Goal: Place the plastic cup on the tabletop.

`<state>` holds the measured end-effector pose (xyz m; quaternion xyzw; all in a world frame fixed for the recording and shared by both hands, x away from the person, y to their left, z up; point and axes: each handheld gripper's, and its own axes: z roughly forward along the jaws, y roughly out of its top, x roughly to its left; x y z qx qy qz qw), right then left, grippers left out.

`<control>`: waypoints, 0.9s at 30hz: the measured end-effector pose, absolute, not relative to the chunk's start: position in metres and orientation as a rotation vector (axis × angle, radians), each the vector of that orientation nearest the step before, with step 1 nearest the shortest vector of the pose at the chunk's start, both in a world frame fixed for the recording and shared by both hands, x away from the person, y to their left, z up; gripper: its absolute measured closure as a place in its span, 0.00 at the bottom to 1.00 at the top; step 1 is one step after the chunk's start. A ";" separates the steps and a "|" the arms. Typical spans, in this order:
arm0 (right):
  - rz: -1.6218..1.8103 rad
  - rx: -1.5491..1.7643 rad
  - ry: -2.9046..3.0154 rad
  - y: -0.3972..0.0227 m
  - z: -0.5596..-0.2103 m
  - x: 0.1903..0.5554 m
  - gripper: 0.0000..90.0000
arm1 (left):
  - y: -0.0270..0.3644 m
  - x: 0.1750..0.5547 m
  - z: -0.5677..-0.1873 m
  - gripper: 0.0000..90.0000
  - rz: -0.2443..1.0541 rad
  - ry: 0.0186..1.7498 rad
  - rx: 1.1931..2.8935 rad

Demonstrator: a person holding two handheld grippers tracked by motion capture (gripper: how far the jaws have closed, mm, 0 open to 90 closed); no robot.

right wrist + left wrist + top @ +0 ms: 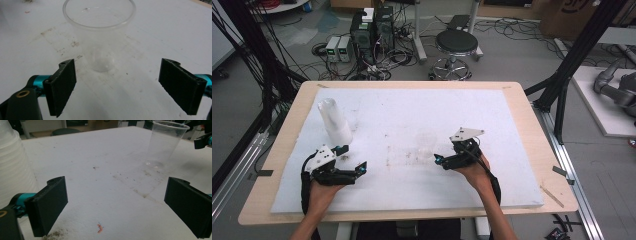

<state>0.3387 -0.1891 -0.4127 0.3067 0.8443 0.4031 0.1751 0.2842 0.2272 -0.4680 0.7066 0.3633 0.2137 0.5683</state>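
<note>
A single clear plastic cup (100,32) stands upright on the white foam board (412,115), faint in the high view (427,142) and at the upper right of the left gripper view (165,142). My right gripper (117,85) is open just short of it, the cup ahead of the jaws and not between them; from above it (443,154) sits right of the cup. A tall stack of clear cups (334,122) stands at the board's left. My left gripper (354,157) is open just in front of that stack (12,165), with nothing between its jaws (115,205).
The foam board lies on a wooden table (532,150). Dirt smears (140,190) and a small orange scrap (100,228) mark the board. Beyond the table stand a stool (456,45), computer boxes (372,30) and cables on the floor.
</note>
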 end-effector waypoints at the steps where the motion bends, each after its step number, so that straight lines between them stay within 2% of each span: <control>1: 1.148 0.870 2.375 -0.192 -0.413 0.337 0.16 | 0.227 0.284 -0.468 0.05 0.502 0.854 1.662; 13: 1.219 0.908 2.179 -0.222 -0.425 0.317 0.16 | 0.229 0.284 -0.468 0.05 0.501 0.859 1.649; 27: 1.242 0.968 2.093 -0.242 -0.442 0.319 0.16 | 0.226 0.282 -0.468 0.05 0.534 0.846 1.658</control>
